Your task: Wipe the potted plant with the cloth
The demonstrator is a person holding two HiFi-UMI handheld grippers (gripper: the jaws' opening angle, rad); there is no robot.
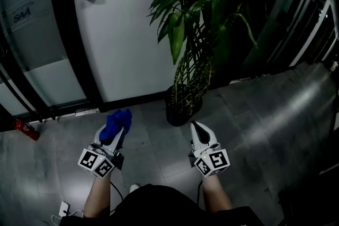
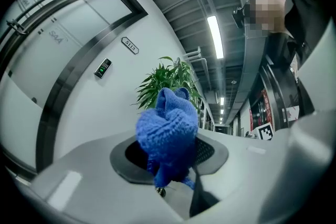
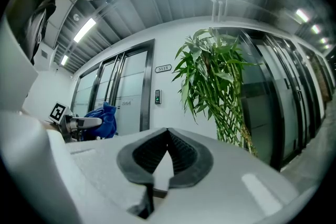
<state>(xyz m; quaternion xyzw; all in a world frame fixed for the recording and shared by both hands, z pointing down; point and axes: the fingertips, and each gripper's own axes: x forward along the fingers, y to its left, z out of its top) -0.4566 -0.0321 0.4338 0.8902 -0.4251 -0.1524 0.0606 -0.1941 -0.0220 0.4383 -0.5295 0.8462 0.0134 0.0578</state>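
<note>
Fingers on the left gripper (image 1: 117, 132) pinch the bunched blue cloth (image 1: 117, 120), with a wad poking past the tips. Right gripper (image 1: 197, 128) fingers are pressed together on nothing. Both sit low on the near side of the potted plant's pot (image 1: 181, 106), the left one off to its left and the right one just short of it, not touching. Leaves (image 1: 177, 34) are high above the pot, with a white wall (image 1: 122, 24) behind it. Wiping looks not yet started. Suggest raising the cloth to leaf height, backing each leaf with the right fingers, and stroking stem-to-tip lightly so the stalks don't bend.
</note>
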